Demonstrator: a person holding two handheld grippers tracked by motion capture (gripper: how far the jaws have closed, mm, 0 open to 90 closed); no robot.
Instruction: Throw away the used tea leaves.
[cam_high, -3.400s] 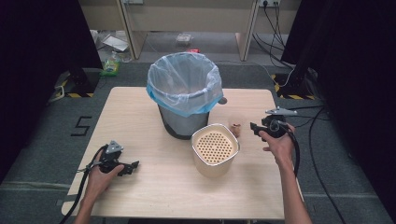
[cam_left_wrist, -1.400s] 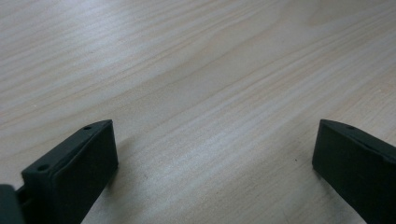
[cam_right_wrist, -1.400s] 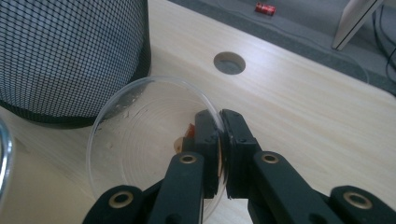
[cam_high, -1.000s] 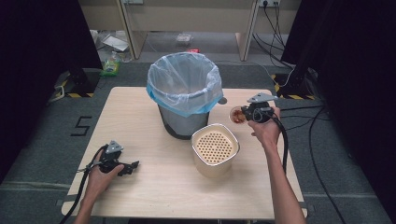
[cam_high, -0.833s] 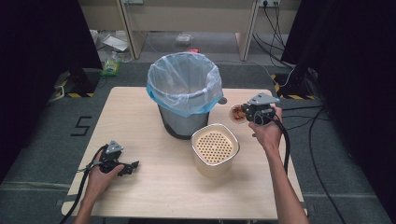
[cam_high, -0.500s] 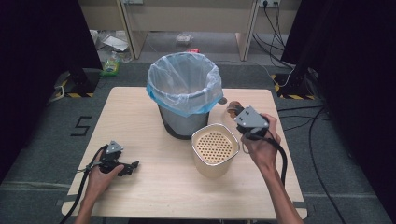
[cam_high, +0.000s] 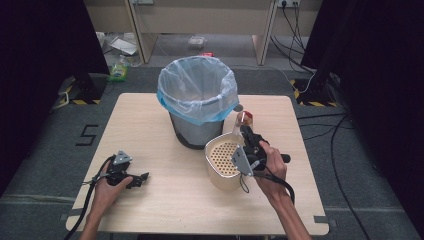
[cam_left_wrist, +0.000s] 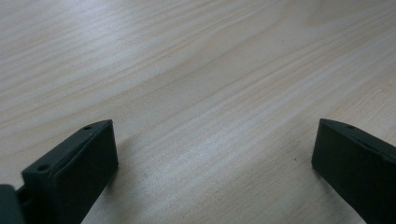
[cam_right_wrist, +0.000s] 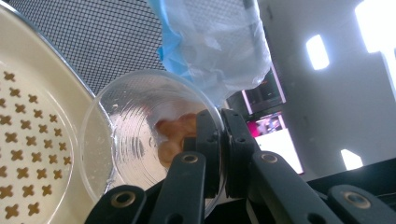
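My right gripper (cam_high: 246, 132) is shut on the wall of a clear plastic cup (cam_high: 243, 120). The cup lies tipped on its side at the far right rim of a cream perforated strainer bowl (cam_high: 220, 159). In the right gripper view the jaws pinch the cup's wall (cam_right_wrist: 140, 135), one inside and one outside. Brown bits sit in the cup's bottom, and its mouth faces the strainer (cam_right_wrist: 28, 140). A mesh bin (cam_high: 197, 100) with a blue-edged plastic liner stands just behind. My left gripper (cam_high: 141, 178) rests open on the table at the near left, with bare wood between its jaws (cam_left_wrist: 212, 154).
The wooden table (cam_high: 150, 130) ends close behind the bin and to the right of my right hand. Cables trail from both grippers. Dark curtains and floor clutter lie beyond the table. The bin's liner (cam_right_wrist: 219, 42) hangs close above the cup.
My right hand has carried the cup from the table's right side leftward and nearer, to the strainer's rim, tipping it over. The left gripper has stayed put.
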